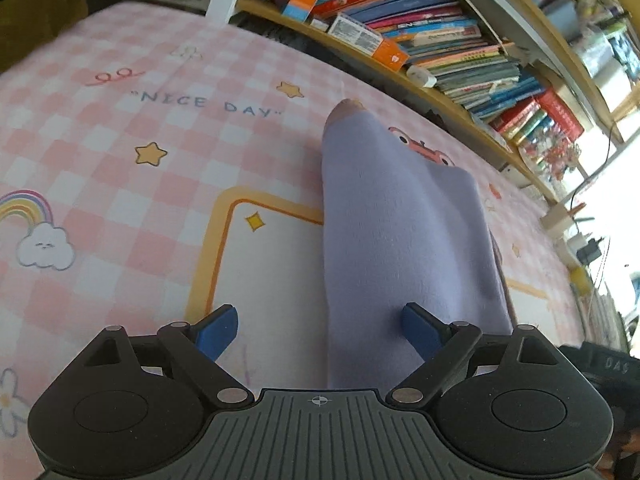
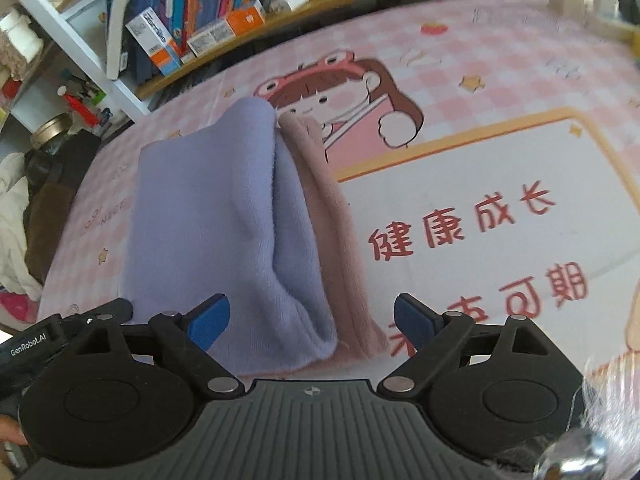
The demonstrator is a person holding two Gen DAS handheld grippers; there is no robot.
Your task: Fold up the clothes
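A folded lilac fleece garment [image 1: 400, 240] lies on the pink checked bed sheet [image 1: 140, 200]; its pinkish-beige inner side [image 2: 340, 240] shows along the right edge in the right wrist view, next to the lilac face [image 2: 208, 216]. My left gripper [image 1: 320, 332] is open, its blue fingertips [image 1: 218, 330] straddling the garment's near left edge just above it. My right gripper [image 2: 310, 320] is open, fingertips [image 2: 412, 318] on either side of the garment's near folded end. Neither holds cloth.
A wooden bookshelf [image 1: 440, 28] full of books runs along the far side of the bed, also in the right wrist view [image 2: 224, 8]. The sheet carries a cartoon girl print [image 2: 340, 100] and a framed text panel [image 2: 500, 216]. Clutter [image 2: 16, 216] lies left of the bed.
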